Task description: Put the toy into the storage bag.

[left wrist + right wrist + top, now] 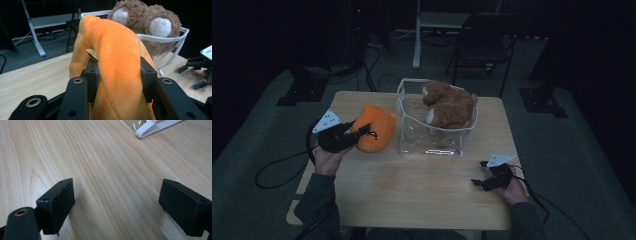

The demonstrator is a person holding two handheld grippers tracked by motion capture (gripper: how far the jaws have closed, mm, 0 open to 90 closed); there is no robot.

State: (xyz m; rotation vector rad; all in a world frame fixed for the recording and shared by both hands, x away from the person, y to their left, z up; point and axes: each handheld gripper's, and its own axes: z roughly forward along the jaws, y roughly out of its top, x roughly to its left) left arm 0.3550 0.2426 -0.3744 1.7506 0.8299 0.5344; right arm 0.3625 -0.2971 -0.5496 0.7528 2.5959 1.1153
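Note:
An orange plush toy [376, 129] hangs just off the left part of the wooden table [422, 195], beside a clear bag. My left gripper [357, 134] is shut on it; in the left gripper view both black pads squeeze the orange plush toy [117, 65] from either side. A brown plush toy [447, 104] lies inside the clear bag with a white rim [412, 127], its brown body and white patches [150, 20] rising above the rim. My right gripper [479, 175] rests low at the table's right front, jaws wide apart over bare wood [115, 202] with nothing between them.
A corner of the clear bag's white rim [152, 127] lies ahead of the right gripper. Behind the table stand a dark folding chair [484, 42] and a white table leg [417, 35]. Cables [277, 170] trail off both sides onto grey floor.

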